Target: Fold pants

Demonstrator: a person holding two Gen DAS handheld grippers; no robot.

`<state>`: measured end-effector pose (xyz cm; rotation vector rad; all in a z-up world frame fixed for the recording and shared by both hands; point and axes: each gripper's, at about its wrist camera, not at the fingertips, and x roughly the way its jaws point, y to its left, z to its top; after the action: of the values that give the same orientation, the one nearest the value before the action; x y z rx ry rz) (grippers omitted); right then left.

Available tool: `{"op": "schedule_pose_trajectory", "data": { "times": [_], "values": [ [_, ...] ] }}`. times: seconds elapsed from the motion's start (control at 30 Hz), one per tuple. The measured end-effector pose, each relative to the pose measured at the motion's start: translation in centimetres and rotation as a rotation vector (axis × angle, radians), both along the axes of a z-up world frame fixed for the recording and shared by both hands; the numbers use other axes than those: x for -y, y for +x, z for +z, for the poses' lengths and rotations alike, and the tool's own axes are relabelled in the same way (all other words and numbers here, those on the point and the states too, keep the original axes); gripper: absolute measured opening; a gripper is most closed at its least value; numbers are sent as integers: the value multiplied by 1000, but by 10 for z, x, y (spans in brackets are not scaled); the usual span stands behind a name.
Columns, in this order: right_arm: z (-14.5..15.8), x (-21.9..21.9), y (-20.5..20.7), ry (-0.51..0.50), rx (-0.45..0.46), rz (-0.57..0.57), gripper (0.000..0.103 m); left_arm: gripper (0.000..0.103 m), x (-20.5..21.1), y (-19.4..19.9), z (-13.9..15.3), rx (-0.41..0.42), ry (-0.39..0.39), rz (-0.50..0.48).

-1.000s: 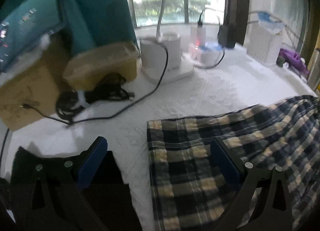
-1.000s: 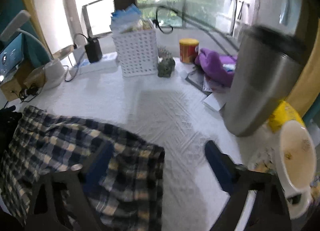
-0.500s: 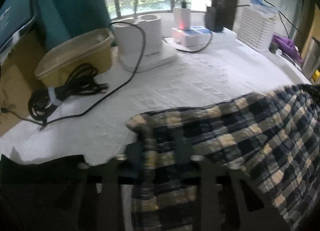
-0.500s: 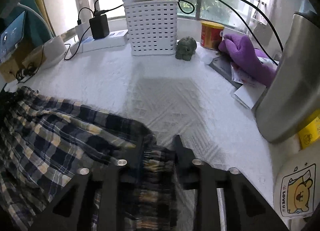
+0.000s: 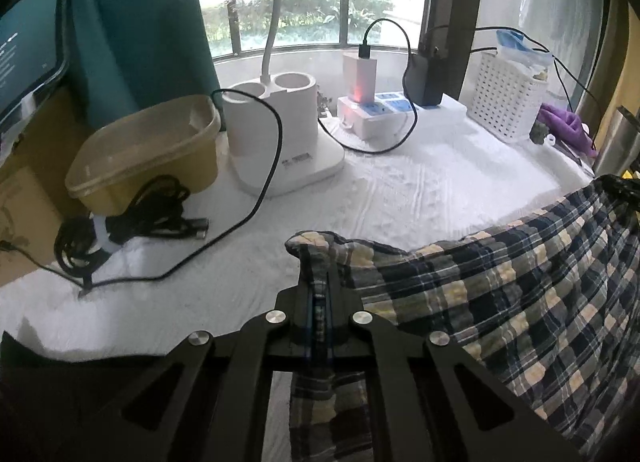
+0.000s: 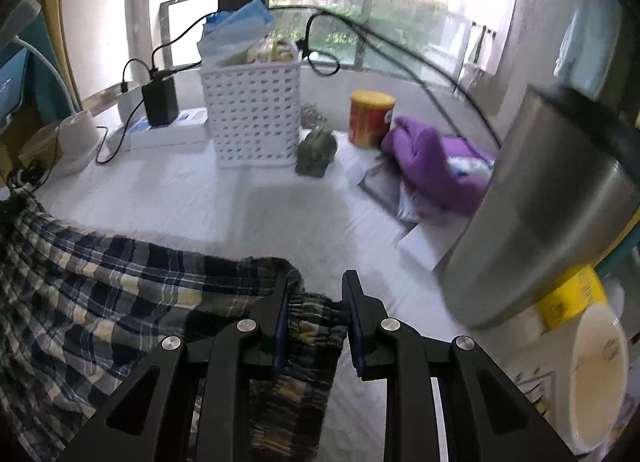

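Gripping one pants (image 5: 500,302): two tools (image 5: 320,282) (image 6: 314,298).

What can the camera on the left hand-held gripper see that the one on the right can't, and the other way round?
Only the left wrist view shows the yellow tub and the coiled black cable. Only the right wrist view shows the steel tumbler, the red-and-yellow can and the white bowl. Both show the plaid pants, the white basket and the purple cloth.
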<state>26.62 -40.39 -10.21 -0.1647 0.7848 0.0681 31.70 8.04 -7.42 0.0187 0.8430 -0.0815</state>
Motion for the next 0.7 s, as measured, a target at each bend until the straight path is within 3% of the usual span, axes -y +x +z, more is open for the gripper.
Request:
{"op": "schedule_pose_trajectory", "data": {
  "times": [0.17,0.33,0.47,0.57,0.63,0.67,0.7],
  "values": [
    [-5,6,10,-2,-22,-12,25,3,-1,5,-3,4,-5,20],
    [-31,3,17,4,-91,-4,25,3,1,8,-24,-41,52,51],
    [-29,5,15,-5,-89,-15,27,8,-10,8,-21,-44,48,110],
    [-23,5,8,-30,-84,-9,40,10,-28,4,-9,-39,10,186],
    [-16,5,-2,-38,-63,-2,65,17,-38,-3,-3,-36,-3,214],
    [-12,5,-8,-40,-47,3,83,28,-42,-9,2,-29,-11,218],
    [-8,4,-14,-44,-34,8,89,40,-43,-16,6,-18,-13,217]
  ]
}}
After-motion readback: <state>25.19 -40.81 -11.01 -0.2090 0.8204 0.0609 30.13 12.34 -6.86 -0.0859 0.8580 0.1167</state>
